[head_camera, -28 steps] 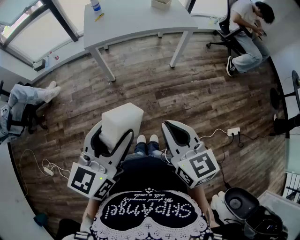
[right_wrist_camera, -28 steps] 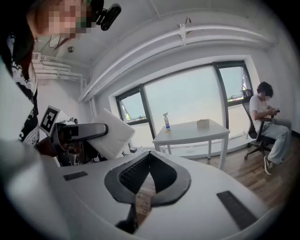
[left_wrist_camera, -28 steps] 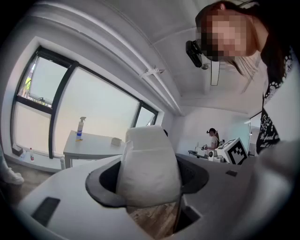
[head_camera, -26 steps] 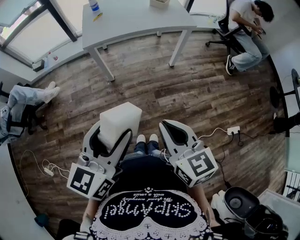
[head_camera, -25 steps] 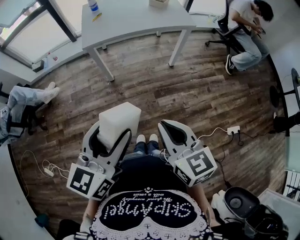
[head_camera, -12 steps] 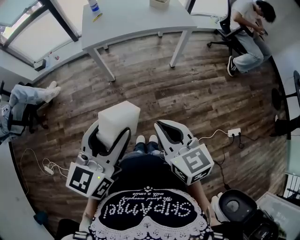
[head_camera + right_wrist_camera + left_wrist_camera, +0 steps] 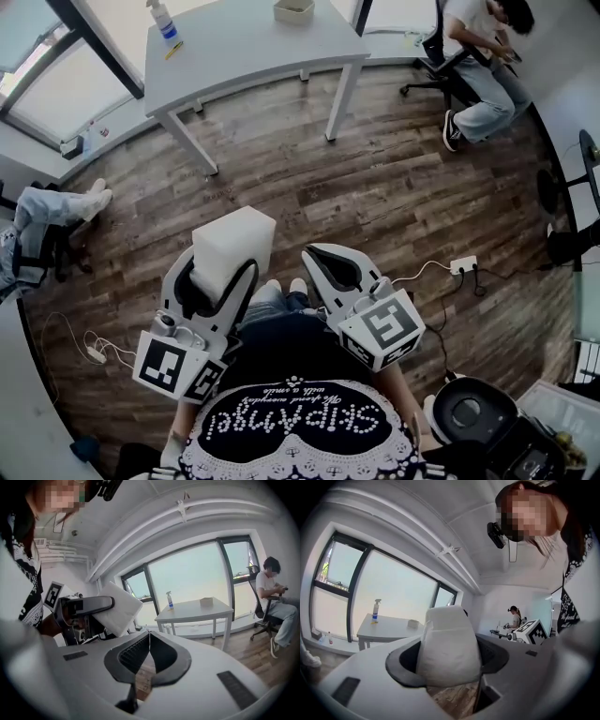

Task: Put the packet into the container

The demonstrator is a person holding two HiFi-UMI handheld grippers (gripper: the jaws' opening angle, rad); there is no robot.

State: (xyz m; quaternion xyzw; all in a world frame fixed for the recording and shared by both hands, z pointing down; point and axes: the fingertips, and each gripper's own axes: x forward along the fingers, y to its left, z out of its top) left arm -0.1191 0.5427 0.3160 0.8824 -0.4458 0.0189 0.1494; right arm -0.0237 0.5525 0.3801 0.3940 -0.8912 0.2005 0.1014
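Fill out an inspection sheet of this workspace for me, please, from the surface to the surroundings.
Surface: white table stands across the wood floor, well away from both grippers.
Job's things: white packet held in the air; small box-like container on the table.
Clutter: spray bottle near the table's left corner.
Grippers: left gripper fingers shut on the packet; right gripper fingers together, empty.
Cables: power strip with a white lead on the floor at right; loose cable at left.
Surroundings: seated person at upper right.
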